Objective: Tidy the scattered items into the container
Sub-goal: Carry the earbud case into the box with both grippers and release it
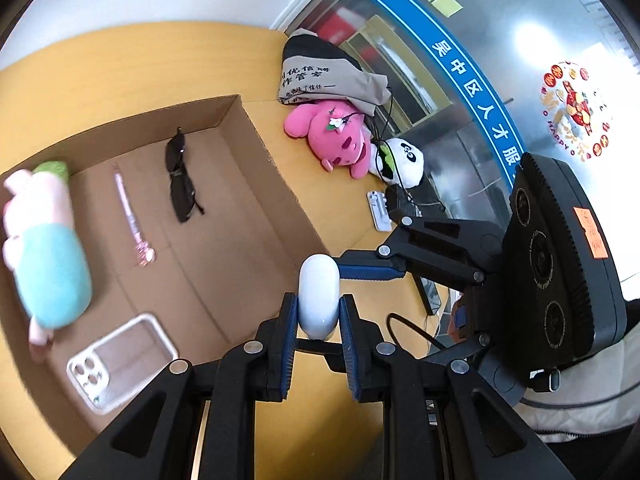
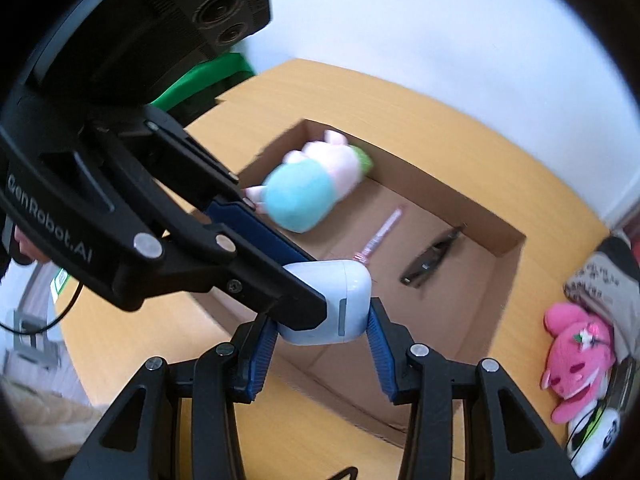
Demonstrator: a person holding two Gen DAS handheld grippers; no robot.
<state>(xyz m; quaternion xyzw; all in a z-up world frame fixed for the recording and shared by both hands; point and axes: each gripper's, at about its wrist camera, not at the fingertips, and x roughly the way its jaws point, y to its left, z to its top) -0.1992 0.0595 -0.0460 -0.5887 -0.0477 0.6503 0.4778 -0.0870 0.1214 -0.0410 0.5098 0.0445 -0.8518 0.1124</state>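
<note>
Field notes, both wrist views.

Held item: a smooth white rounded plastic earbud case (image 1: pixel 319 297). Both tools are on it at once. The left gripper (image 1: pixel 318 320) is clamped across the narrow sides of the case, blue pads flat against it. The right gripper (image 2: pixel 320 334) is closed on the case across its wider span, and in the right wrist view the left tool's fingers cross in from 10 o'clock to the same case.

Location: the case hangs in the air over the near rim of the open brown cardboard box (image 1: pixel 256 136), not yet inside. The box sits on the round tan wooden table (image 1: pixel 100 64).

Already lying in the box: a pink-and-teal plush doll (image 1: pixel 44 248) at 9 o'clock in the left wrist view, a thin pink pen (image 1: pixel 130 216), black folded sunglasses (image 1: pixel 181 178) toward 11 o'clock, and a clear phone case (image 1: pixel 120 360) at 7 o'clock.

Outside the box, toward 1 o'clock: a bright pink plush toy (image 1: pixel 336 136), a small white-and-black panda plush (image 1: pixel 404 160), and a grey printed cloth bag (image 1: pixel 320 76). These look like clutter or later work; I cannot tell which.

Risks, as judged:
- The case is glossy and rounded, so uneven release by the two tools could let it squirt out sideways.
- Letting go this high may make it bounce, pop open, or strike the sunglasses or the phone case.
- Releasing over the rim could send it onto the table instead.
- The two tools are crowded together and could knock each other on parting.
</note>
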